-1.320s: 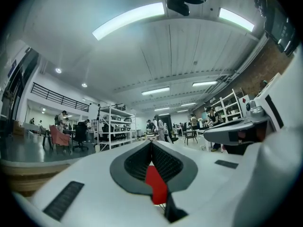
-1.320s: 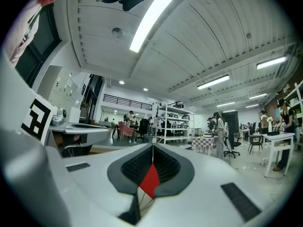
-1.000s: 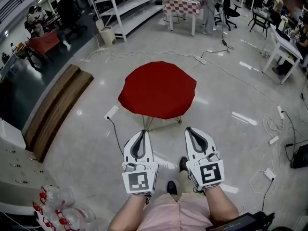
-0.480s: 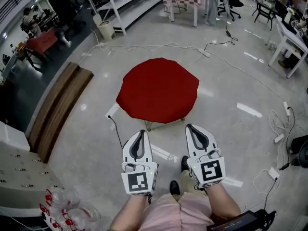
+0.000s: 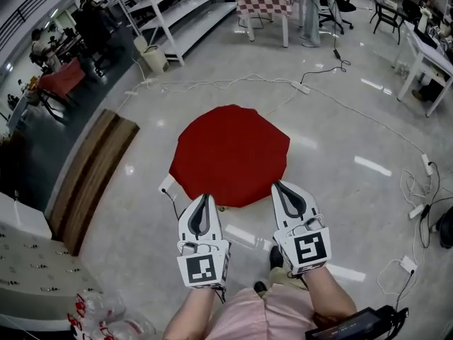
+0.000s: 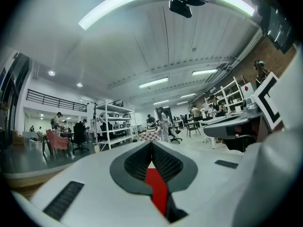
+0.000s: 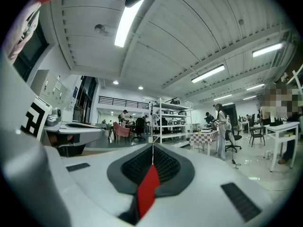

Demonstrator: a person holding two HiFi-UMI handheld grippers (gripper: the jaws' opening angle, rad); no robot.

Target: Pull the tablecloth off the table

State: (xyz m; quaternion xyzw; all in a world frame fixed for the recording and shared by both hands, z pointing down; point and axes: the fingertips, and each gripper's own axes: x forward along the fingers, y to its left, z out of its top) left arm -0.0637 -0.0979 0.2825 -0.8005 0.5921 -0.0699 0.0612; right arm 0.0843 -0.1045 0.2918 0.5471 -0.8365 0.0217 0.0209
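A red tablecloth point(image 5: 230, 154) covers a small round table on the floor ahead of me in the head view. My left gripper point(image 5: 204, 197) and right gripper point(image 5: 278, 185) are held level side by side, their tips over the cloth's near edge. Both are shut with nothing between the jaws, and I cannot tell whether they touch the cloth. In the left gripper view the left gripper point(image 6: 151, 143) shows a sliver of the red cloth point(image 6: 156, 183) in the gap behind its tips. The right gripper point(image 7: 152, 145) shows the same red cloth point(image 7: 147, 188) in its own view.
Cables and a power strip point(image 5: 167, 184) lie on the floor around the table. A wooden platform point(image 5: 92, 172) runs along the left, white shelving point(image 5: 177, 13) and a checkered table point(image 5: 272, 2) stand at the back, white desks point(image 5: 425, 62) at the right. Plastic bags point(image 5: 99, 317) lie at the lower left.
Both grippers have moved forward toward the table. Their tips, a little short of the red cloth before, now reach its near edge. Both stay shut.
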